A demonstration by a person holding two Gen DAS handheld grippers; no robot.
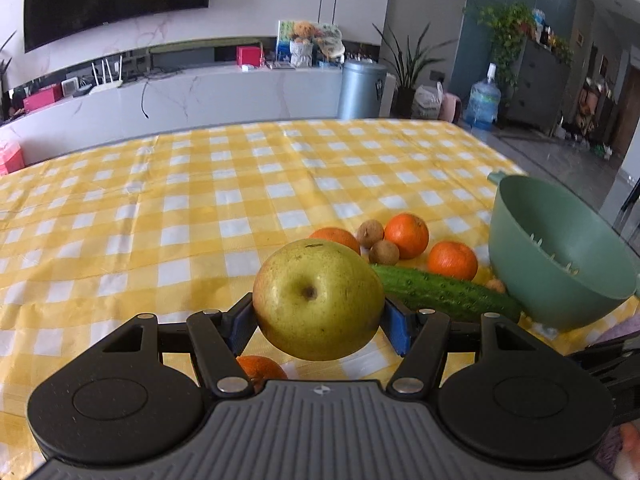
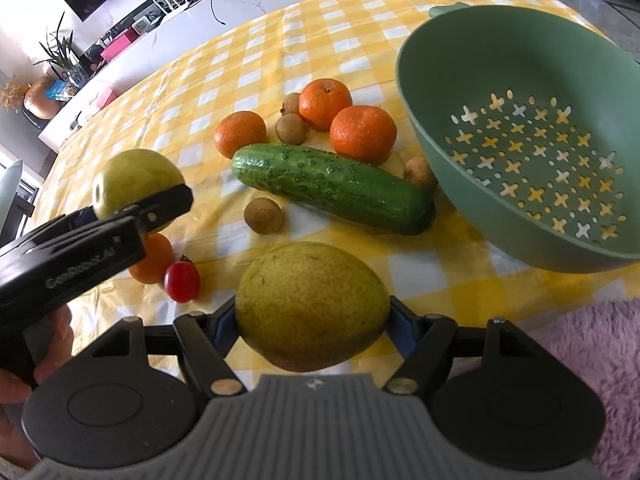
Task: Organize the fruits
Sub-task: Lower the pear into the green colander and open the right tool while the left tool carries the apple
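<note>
My left gripper (image 1: pixel 318 320) is shut on a yellow-green pear (image 1: pixel 318 300) and holds it above the checked tablecloth; the same gripper and pear (image 2: pixel 134 182) show at the left of the right wrist view. My right gripper (image 2: pixel 312 320) is shut on a second yellow-green pear (image 2: pixel 312 306), held low near the table's front edge. A green colander (image 2: pixel 516 64) stands tilted and empty at the right. Between them lie a cucumber (image 2: pixel 332 188), several tangerines (image 2: pixel 362 134) and several small brown longans (image 2: pixel 263 216).
A cherry tomato (image 2: pixel 182 282) and another tangerine (image 2: pixel 154 260) lie under the left gripper. A purple fuzzy sleeve (image 2: pixel 592 356) is at the lower right. The yellow checked tablecloth (image 1: pixel 160 200) stretches far back; a counter with clutter stands behind the table.
</note>
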